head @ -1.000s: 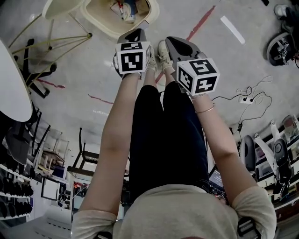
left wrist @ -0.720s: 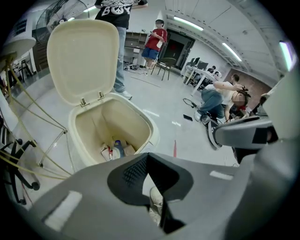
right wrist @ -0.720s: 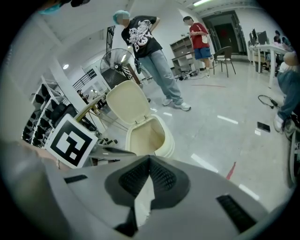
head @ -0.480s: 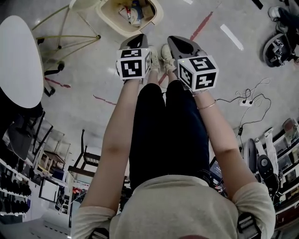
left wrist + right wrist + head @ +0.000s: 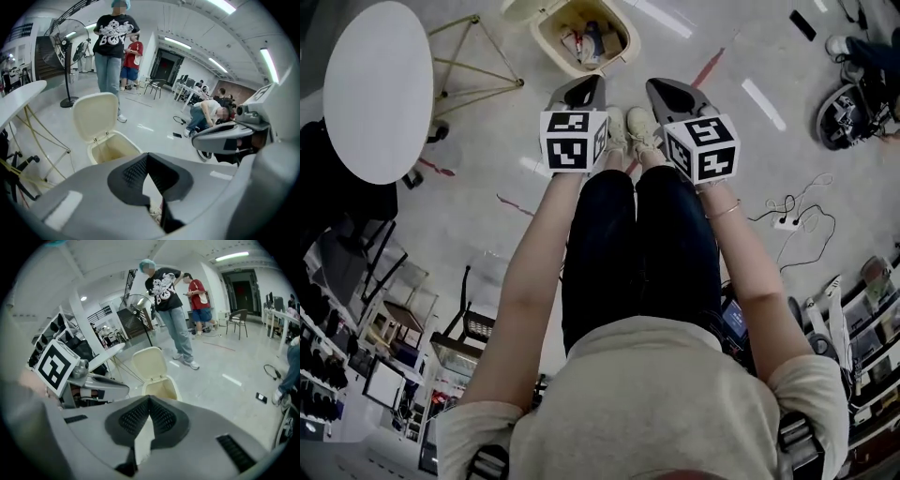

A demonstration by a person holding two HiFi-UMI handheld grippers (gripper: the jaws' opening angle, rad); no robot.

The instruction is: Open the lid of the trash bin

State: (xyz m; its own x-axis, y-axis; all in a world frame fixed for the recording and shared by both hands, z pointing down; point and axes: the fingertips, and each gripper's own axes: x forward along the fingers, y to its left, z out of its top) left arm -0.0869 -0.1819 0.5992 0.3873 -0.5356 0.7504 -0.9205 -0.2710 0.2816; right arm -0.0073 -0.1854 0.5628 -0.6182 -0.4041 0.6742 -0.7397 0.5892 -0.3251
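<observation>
left fingers (image 5: 131,174): in the left gripper view, narrow, the ribbed pads meet at the tips with nothing between them.
trash bin (image 5: 115,149): cream, on the floor (image 5: 154,119), ahead and left of the tips, well apart from them.
lid (image 5: 96,117): up, standing upright behind the open mouth.
right gripper (image 5: 197,143): just beside, at this view's right.
person in a black shirt (image 5: 112,51): standing behind the bin.
right fingers (image 5: 133,417): in the right gripper view, narrow, closed tip to tip and holding nothing.
bin from here: straight ahead beyond the tips, mouth open, lid tilted back.
left gripper (image 5: 124,389): close by at this view's left, its marker cube facing the camera.
head view, grippers: side by side above the person's shoes (image 5: 630,129), both pointing toward the bin, neither touching it.
head view, bin: at the top, rubbish (image 5: 592,42) lying inside, lid swung back at the frame's upper edge.
round white table (image 5: 375,89): left of the bin, apart from it.
</observation>
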